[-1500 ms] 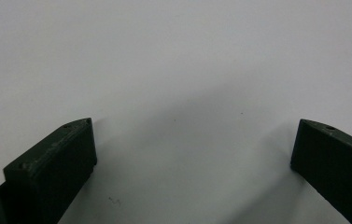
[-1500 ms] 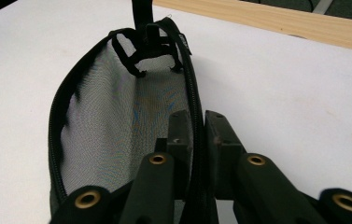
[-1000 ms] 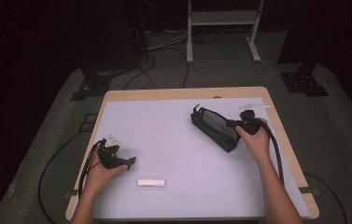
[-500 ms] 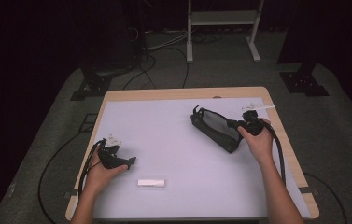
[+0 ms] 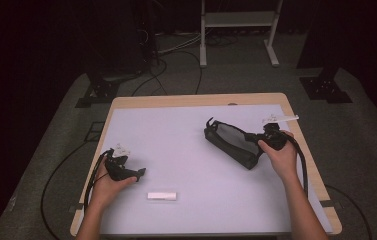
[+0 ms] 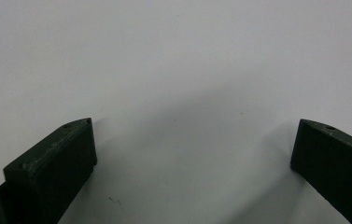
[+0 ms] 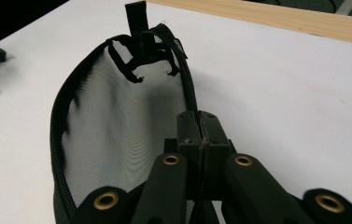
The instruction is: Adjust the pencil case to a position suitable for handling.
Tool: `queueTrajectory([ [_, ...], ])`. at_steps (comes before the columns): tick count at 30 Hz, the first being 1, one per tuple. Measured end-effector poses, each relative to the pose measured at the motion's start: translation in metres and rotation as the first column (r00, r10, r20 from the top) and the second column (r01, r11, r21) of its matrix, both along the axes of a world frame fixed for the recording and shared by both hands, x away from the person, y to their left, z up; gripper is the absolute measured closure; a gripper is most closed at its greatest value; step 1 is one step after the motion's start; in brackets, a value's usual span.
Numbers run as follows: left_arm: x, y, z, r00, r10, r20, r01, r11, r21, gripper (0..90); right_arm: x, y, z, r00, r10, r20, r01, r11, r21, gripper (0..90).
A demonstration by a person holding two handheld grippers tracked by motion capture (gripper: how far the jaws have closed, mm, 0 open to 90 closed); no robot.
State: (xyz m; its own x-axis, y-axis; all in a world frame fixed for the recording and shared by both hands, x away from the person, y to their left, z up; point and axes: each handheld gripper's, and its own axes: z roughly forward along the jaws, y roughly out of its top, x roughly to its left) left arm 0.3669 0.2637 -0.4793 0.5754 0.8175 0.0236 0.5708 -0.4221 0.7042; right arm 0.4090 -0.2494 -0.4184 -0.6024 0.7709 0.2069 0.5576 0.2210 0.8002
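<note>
1. Lying on the white surface (image 5: pixel 186 150), right of centre: a black mesh pouch (image 5: pixel 231 142), long and narrow, set at a slant, one end toward the middle, the other toward the right edge.
2. Clamped on the pouch's near right end, along the zip edge: the right hand-held gripper (image 5: pixel 262 145), jaws pressed together on the fabric, held by the right hand (image 5: pixel 278 152).
3. Seen up close in the right gripper view: right hand-held gripper (image 7: pixel 200 135) pinching the zip line of the pouch (image 7: pixel 117 121), grey mesh panel spreading to the left, black strap loops bunched at the far end.
4. Resting near the front left of the surface: the left hand-held gripper (image 5: pixel 138 172), held by the left hand (image 5: pixel 108 185), tips aimed right, well apart from the pouch.
5. In the left gripper view: left hand-held gripper (image 6: pixel 192 140) with jaws spread wide over bare white surface (image 6: pixel 178 60), nothing between them.
6. Lying just beside the left hand-held gripper, a little nearer the front edge: a small white bar (image 5: pixel 161 196), flat, lengthwise left to right, not touched by either hand.
7. Showing around the white sheet: a light wooden rim (image 5: pixel 196 99) along the far side.
</note>
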Motion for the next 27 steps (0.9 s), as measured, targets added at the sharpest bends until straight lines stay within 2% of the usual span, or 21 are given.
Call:
queueTrajectory([
  [15, 0.000, 0.000, 0.000, 1.0000, 0.000, 0.000, 0.000, 1.0000, 0.000, 0.0, -0.018, 0.001, 0.005, 0.9963, 0.085, 0.015, -0.085, 0.996, 0.011, 88.0],
  [24, 0.000, 0.000, 0.000, 1.0000, 0.000, 0.000, 0.000, 1.0000, 0.000, 0.0, -0.025, 0.003, 0.005, 0.9893, 0.144, 0.024, -0.144, 0.990, 0.009, 87.9],
  [27, 0.000, 0.000, 0.000, 1.0000, 0.000, 0.000, 0.000, 1.0000, 0.000, 0.0, -0.028, 0.006, 0.005, 0.9842, 0.175, 0.027, -0.176, 0.984, 0.012, 87.9],
])
